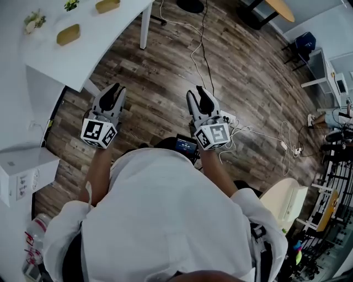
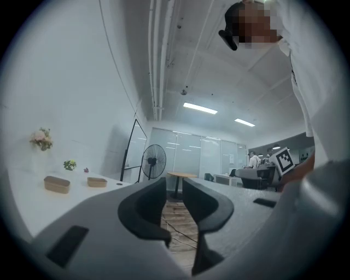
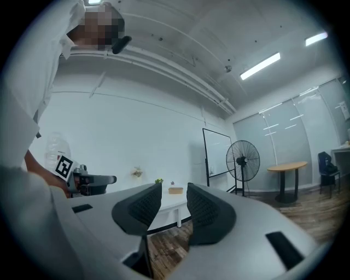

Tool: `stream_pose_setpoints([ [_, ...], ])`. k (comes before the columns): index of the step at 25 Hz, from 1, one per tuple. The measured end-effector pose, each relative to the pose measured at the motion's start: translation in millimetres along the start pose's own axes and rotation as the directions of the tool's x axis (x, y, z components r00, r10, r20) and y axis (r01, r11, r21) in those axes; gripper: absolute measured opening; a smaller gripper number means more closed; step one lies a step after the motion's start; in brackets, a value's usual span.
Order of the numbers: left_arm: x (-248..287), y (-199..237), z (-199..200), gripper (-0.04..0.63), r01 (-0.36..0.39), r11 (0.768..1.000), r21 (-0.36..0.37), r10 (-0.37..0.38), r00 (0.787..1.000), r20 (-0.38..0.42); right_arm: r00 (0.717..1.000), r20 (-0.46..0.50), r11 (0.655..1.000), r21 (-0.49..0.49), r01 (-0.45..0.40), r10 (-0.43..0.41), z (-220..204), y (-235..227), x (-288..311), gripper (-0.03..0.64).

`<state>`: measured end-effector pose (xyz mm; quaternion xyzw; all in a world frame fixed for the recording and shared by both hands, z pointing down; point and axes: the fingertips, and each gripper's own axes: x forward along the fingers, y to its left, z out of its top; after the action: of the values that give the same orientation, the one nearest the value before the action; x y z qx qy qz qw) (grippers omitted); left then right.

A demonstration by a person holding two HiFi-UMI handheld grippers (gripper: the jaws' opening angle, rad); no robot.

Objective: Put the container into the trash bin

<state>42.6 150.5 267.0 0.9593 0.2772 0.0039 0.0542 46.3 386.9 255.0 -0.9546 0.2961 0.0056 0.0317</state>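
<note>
The person stands over a wood floor (image 1: 165, 71), holding both tools out level in front of the body. The left tool (image 1: 114, 88) is released: in the left gripper view its jaws stand apart, with only floor and cables showing through the gap. The right tool (image 1: 198, 91) is released too, its ribbed pads (image 3: 143, 206) apart and nothing gripped between them.

Neither tool has a container. Two tan containers sit on the white desk (image 1: 83, 60) ahead and to the left, well apart from both tools. The near container (image 1: 68, 34) lies toward the desk's left side. The far container (image 1: 107, 5) is at the top edge of the head view. Beside them on the desk are a small bunch of flowers (image 1: 34, 21) and a green plant (image 1: 70, 4). In the right gripper view one container shows in line with the jaw gap, but it is far off on the desk.

A cream box (image 1: 281, 201) stands on the floor at the person's right; whether it is the trash bin cannot be told. Cables (image 1: 198, 49) run across the floor to a power strip (image 1: 229, 118) just beside the right tool. A standing fan (image 3: 243, 159) and a round table (image 3: 289, 165) are farther back in the room.
</note>
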Motion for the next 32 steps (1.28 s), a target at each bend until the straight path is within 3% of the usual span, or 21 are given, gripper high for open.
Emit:
stream_pose_setpoints([
  [6,40,50,-9,0.097,-0.106,0.994,-0.010,0.106,0.994,-0.026,0.996,-0.019,0.995,0.038,-0.090,0.091,-13,-41,80,0.152],
  [10,73,88,-10,0.095,-0.210,0.978,-0.006,0.209,0.977,-0.032,0.984,-0.017,0.982,0.064,-0.178,0.179,-22,-75,152,0.149],
  [14,111,120,2,0.095,-0.328,0.945,0.003,0.328,0.944,-0.028,0.954,-0.015,0.952,0.077,-0.297,0.299,-20,-107,225,0.149],
  [22,188,154,38,0.095,-0.486,0.873,0.040,0.487,0.874,0.000,0.883,-0.004,0.879,0.097,-0.468,0.470,-2,-175,330,0.146],
  [32,201,194,38,0.095,-0.644,0.763,0.056,0.646,0.763,-0.021,0.774,0.000,0.765,0.147,-0.627,0.633,-16,-177,423,0.138],
])
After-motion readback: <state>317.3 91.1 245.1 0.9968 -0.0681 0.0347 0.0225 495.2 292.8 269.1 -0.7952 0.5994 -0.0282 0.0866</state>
